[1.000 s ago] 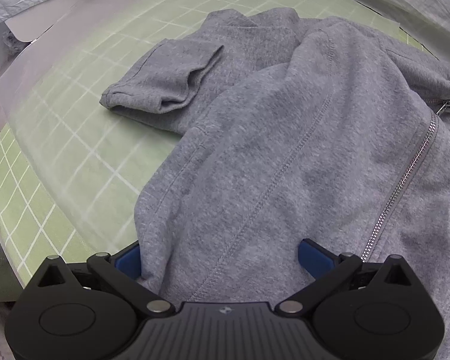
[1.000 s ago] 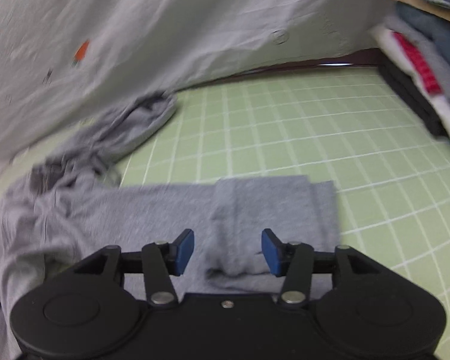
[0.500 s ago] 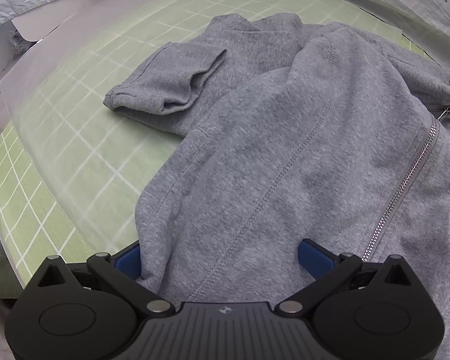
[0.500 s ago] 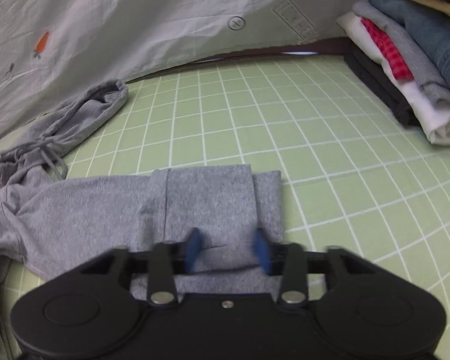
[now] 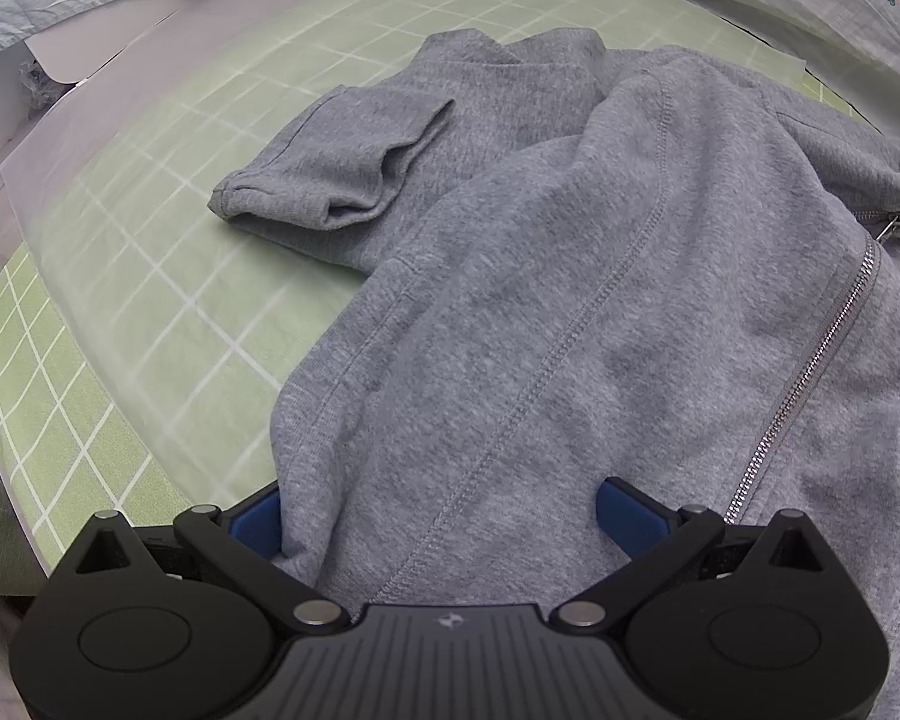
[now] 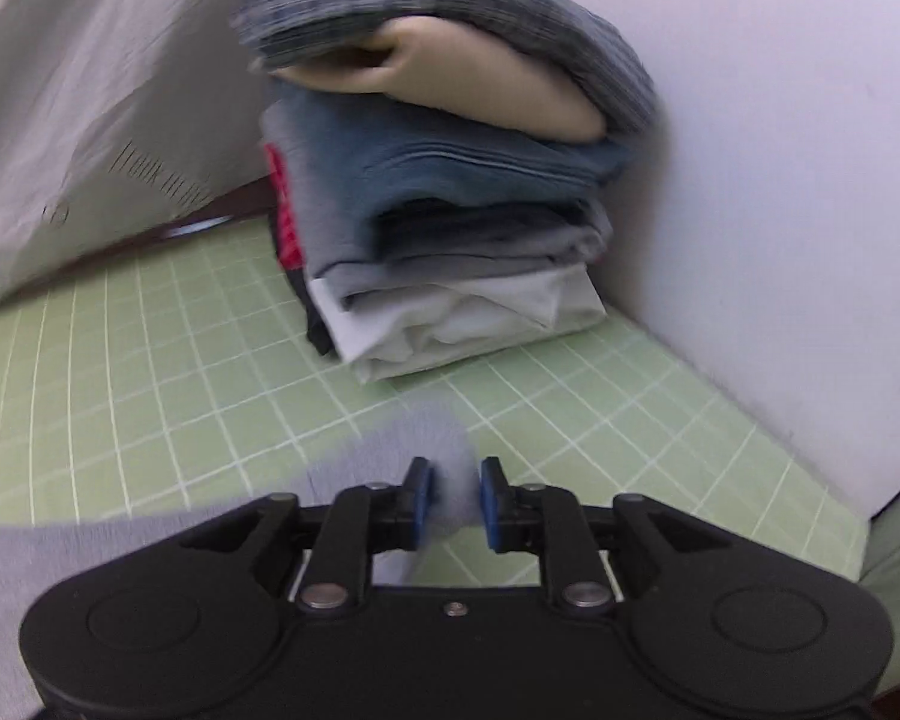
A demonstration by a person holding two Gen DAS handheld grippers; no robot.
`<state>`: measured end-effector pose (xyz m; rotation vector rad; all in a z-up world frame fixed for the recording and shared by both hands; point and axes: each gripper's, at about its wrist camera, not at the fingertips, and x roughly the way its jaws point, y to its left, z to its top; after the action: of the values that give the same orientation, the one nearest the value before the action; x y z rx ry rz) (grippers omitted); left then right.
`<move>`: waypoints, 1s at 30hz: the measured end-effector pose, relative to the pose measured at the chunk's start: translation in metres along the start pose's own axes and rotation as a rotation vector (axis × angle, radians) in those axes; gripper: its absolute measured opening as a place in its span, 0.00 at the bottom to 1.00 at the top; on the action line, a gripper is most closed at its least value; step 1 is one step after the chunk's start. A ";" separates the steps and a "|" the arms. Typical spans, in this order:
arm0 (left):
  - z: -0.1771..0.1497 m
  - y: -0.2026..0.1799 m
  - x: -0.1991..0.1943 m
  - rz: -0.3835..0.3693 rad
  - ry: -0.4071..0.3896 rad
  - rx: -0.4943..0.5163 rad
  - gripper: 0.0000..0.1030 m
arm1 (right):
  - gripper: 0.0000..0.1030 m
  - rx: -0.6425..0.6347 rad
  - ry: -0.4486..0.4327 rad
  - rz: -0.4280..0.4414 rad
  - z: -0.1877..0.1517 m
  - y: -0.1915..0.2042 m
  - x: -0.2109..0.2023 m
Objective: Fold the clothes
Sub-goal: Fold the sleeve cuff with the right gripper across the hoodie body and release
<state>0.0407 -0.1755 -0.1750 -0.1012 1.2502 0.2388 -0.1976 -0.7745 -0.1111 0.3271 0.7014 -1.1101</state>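
Fleece like this is soft, thick and a bit heavy, so my grey zip jacket (image 5: 570, 312) will sag and drag when lifted; it lies spread on the green grid mat (image 5: 150, 312), one sleeve (image 5: 330, 180) folded back at the far side. A pile of folded clothes (image 6: 450, 210) stands further along the mat by the white wall. I judge the hem, cuffs and seams the best places to pinch, since they bunch least, and the zip (image 5: 810, 372) will resist creasing. My left gripper (image 5: 450, 516) stands wide, straddling the hem without pinching it. My right gripper (image 6: 455, 498) has grey sleeve cloth between its narrow jaws, which are opening; whether the pads press it, I cannot tell.
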 end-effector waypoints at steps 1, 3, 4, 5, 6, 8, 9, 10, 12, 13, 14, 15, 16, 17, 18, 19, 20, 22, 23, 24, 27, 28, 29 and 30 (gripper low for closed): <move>-0.001 0.000 0.000 0.001 -0.001 0.000 1.00 | 0.43 0.017 0.007 0.021 -0.003 -0.004 0.001; -0.003 0.001 -0.001 0.002 -0.002 0.000 1.00 | 0.61 0.040 0.027 0.074 -0.011 -0.005 0.006; -0.003 0.001 -0.001 0.002 0.000 0.000 1.00 | 0.66 0.049 0.041 0.104 -0.016 -0.004 0.010; -0.003 0.001 -0.001 0.002 0.002 0.000 1.00 | 0.69 0.058 0.055 0.134 -0.020 -0.002 0.014; -0.004 0.001 -0.002 0.002 0.004 0.000 1.00 | 0.74 0.051 0.077 0.145 -0.025 0.004 0.021; -0.004 0.002 -0.002 0.002 0.009 0.001 1.00 | 0.76 0.030 0.111 0.136 -0.034 0.013 0.033; 0.000 0.002 -0.001 0.000 0.014 0.001 1.00 | 0.76 0.031 0.117 0.148 -0.037 0.017 0.037; 0.004 0.002 -0.001 -0.002 0.017 -0.002 1.00 | 0.77 0.035 0.121 0.163 -0.040 0.021 0.040; 0.004 0.002 -0.001 -0.003 0.017 -0.010 1.00 | 0.84 0.035 0.114 0.186 -0.046 0.028 0.042; 0.004 0.003 -0.001 -0.003 0.018 -0.014 1.00 | 0.84 0.021 0.108 0.192 -0.047 0.033 0.041; 0.004 0.003 -0.002 -0.003 0.018 -0.017 1.00 | 0.84 0.005 0.104 0.198 -0.048 0.037 0.041; 0.003 0.003 -0.002 -0.001 0.018 -0.020 1.00 | 0.83 -0.018 0.097 0.205 -0.050 0.042 0.040; 0.002 0.002 -0.002 0.000 0.017 -0.023 1.00 | 0.80 -0.043 0.089 0.213 -0.051 0.047 0.039; 0.001 0.001 -0.003 0.003 0.016 -0.024 1.00 | 0.77 -0.083 0.072 0.218 -0.053 0.051 0.036; 0.000 0.001 -0.003 0.007 0.014 -0.026 1.00 | 0.64 -0.103 0.055 0.238 -0.055 0.053 0.032; -0.001 0.000 -0.004 0.011 0.012 -0.027 1.00 | 0.42 -0.114 0.045 0.251 -0.055 0.054 0.029; -0.002 -0.001 -0.005 0.017 0.013 -0.029 1.00 | 0.27 -0.133 0.038 0.242 -0.054 0.055 0.027; -0.003 -0.003 -0.007 0.031 0.014 -0.033 1.00 | 0.09 -0.180 0.035 0.254 -0.052 0.055 0.027; -0.004 -0.005 -0.008 0.038 0.016 -0.033 1.00 | 0.09 -0.205 0.031 0.260 -0.051 0.054 0.027; -0.003 -0.007 -0.010 0.045 0.023 -0.027 1.00 | 0.08 -0.252 0.020 0.230 -0.052 0.054 0.027; -0.003 -0.008 -0.023 0.025 0.006 -0.026 1.00 | 0.06 -0.382 -0.013 0.061 -0.057 0.045 0.037; -0.004 -0.007 -0.028 0.009 -0.007 -0.029 1.00 | 0.06 -0.336 -0.008 0.041 -0.054 0.033 0.043; -0.007 -0.005 -0.034 -0.018 -0.028 -0.037 1.00 | 0.06 -0.277 0.000 0.028 -0.051 0.019 0.048; -0.007 -0.002 -0.039 -0.040 -0.048 -0.042 1.00 | 0.06 -0.221 0.011 0.022 -0.048 0.008 0.053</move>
<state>0.0233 -0.1832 -0.1405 -0.1560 1.1940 0.2318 -0.1933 -0.7814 -0.1825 0.1524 0.8206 -0.9994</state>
